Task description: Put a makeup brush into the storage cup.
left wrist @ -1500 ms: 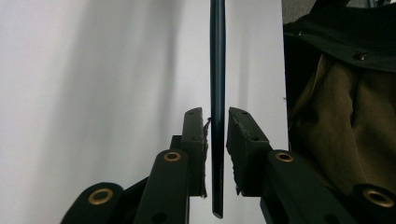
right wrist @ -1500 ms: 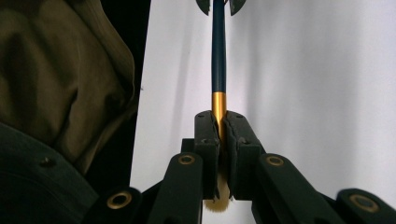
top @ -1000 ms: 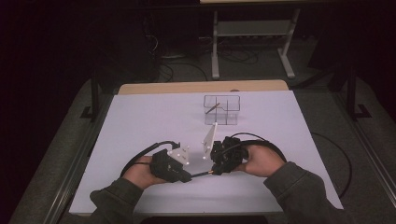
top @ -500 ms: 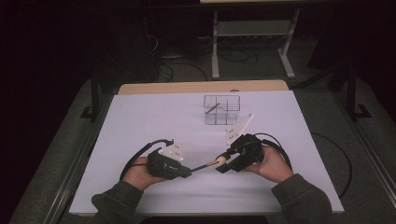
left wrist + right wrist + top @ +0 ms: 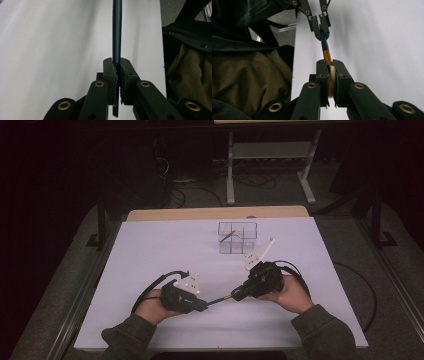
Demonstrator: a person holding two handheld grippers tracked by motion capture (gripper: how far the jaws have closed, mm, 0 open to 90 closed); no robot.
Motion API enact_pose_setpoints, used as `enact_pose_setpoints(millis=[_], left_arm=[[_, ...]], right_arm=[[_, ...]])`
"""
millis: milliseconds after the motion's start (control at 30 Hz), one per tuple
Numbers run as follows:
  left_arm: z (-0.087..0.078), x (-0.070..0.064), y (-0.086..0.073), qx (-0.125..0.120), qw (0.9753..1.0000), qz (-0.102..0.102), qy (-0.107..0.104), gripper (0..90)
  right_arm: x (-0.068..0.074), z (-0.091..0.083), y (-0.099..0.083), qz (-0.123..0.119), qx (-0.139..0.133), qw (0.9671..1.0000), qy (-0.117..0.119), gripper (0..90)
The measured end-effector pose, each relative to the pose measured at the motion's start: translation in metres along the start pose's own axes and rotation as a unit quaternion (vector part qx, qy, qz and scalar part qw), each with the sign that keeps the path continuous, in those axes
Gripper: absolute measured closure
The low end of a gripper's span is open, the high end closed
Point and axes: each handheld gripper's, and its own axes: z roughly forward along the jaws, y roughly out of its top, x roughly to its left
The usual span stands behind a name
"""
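Note:
A thin paintbrush (image 5: 220, 300) spans the gap between my two grippers, low over the white table (image 5: 150, 250). My left gripper (image 5: 204, 305) is shut on its dark blue handle (image 5: 117, 37), which runs straight up between the pads in the left gripper view. My right gripper (image 5: 236, 295) is shut on the other end, pale bristles and an orange ferrule (image 5: 327, 56) pinched between its jaws (image 5: 331, 72). In the right gripper view the left gripper (image 5: 321, 25) clamps the handle farther off.
A clear compartment box (image 5: 238, 238) stands at the table's far middle with a thin stick (image 5: 227, 235) leaning inside. Black cables (image 5: 300, 270) trail from both grippers. An olive sleeve (image 5: 249, 82) lies near the table's near edge. A metal stand (image 5: 270, 165) is behind the table.
The two hands have drawn apart: the right gripper moved right and turned to point left, and the brush is now stretched between both grippers.

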Motion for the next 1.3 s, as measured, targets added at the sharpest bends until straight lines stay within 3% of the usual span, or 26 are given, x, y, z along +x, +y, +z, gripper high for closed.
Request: enact_pose_setpoints(millis=[167, 467, 600, 633, 767, 900, 1033, 1133, 1300], left_arm=[[0.007, -0.002, 0.002, 0.01, 0.9998, -0.003, -0.015, 80.0], [0.01, -0.003, 0.012, 0.021, 0.9994, 0.003, -0.029, 75.4], [0.015, -0.003, 0.016, 0.022, 0.9993, 0.002, -0.03, 73.5], [0.016, -0.003, 0.017, 0.027, 0.9992, 0.008, -0.03, 73.6], [0.018, -0.004, 0.021, 0.028, 0.999, 0.008, -0.034, 80.4], [0.018, -0.002, 0.023, 0.02, 0.9995, 0.005, -0.024, 84.1], [0.015, -0.001, 0.024, 0.002, 0.9999, 0.001, -0.017, 84.7], [0.014, -0.001, 0.024, -0.011, 0.9999, -0.004, -0.013, 84.7], [0.012, 0.0, 0.024, -0.028, 0.9995, -0.012, -0.004, 84.7]], right_arm=[[0.003, 0.002, 0.006, -0.01, 0.032, 0.9994, 0.009, 84.1], [0.015, 0.002, 0.035, -0.068, 0.096, 0.993, -0.011, 84.3], [0.019, -0.001, 0.045, -0.085, 0.095, 0.9917, -0.015, 84.4], [0.021, -0.002, 0.047, -0.08, 0.096, 0.9921, -0.017, 84.4], [0.025, -0.005, 0.055, -0.085, 0.102, 0.991, -0.02, 84.4], [0.028, -0.007, 0.059, -0.096, 0.096, 0.9905, -0.023, 84.3], [0.028, -0.011, 0.057, -0.094, 0.076, 0.9922, -0.031, 82.6], [0.025, -0.015, 0.053, -0.089, 0.042, 0.9946, -0.033, 71.1], [0.022, -0.012, 0.044, -0.074, 0.025, 0.9964, -0.033, 67.4]])
